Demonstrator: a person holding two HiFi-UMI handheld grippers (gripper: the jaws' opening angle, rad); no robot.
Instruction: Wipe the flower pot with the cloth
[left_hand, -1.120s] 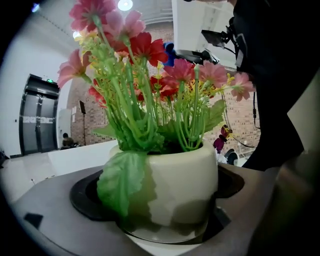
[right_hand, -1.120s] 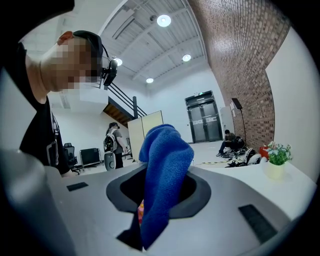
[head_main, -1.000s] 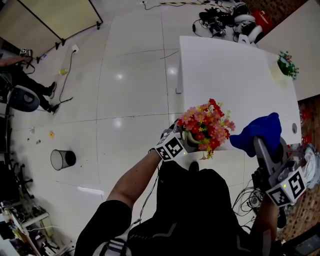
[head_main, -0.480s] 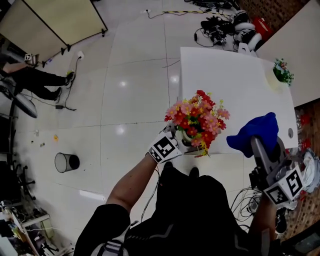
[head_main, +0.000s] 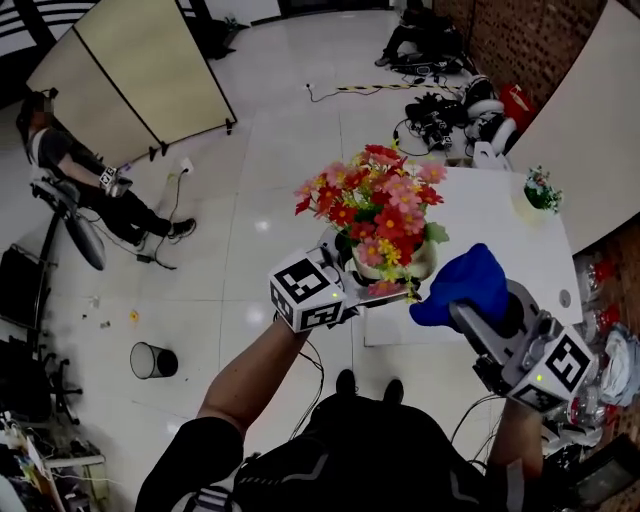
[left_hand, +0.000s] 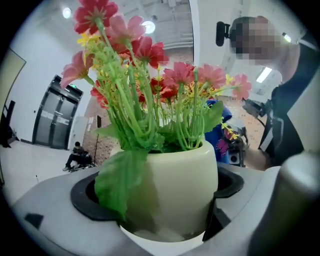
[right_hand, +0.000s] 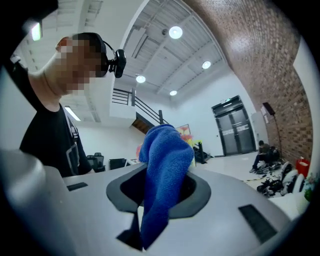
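My left gripper (head_main: 345, 278) is shut on a cream flower pot (head_main: 395, 268) full of red, pink and yellow artificial flowers (head_main: 375, 200), held up in the air above the white table (head_main: 500, 215). In the left gripper view the pot (left_hand: 172, 192) sits clamped between both jaws, green leaves hanging over its rim. My right gripper (head_main: 480, 315) is shut on a blue cloth (head_main: 462, 287), bunched up just right of the pot. In the right gripper view the cloth (right_hand: 162, 177) stands up out of the jaws. Whether cloth and pot touch is unclear.
A second small flower pot (head_main: 538, 190) stands at the table's far right corner. Cables and gear (head_main: 455, 105) lie on the floor beyond the table. A wire bin (head_main: 152, 360) is on the floor at left, near a seated person (head_main: 90, 180) and a folding screen (head_main: 150, 70).
The left gripper has lifted the flower pot off the table's near edge and up toward the head camera. The right gripper with the cloth rose and moved left, closer to the pot.
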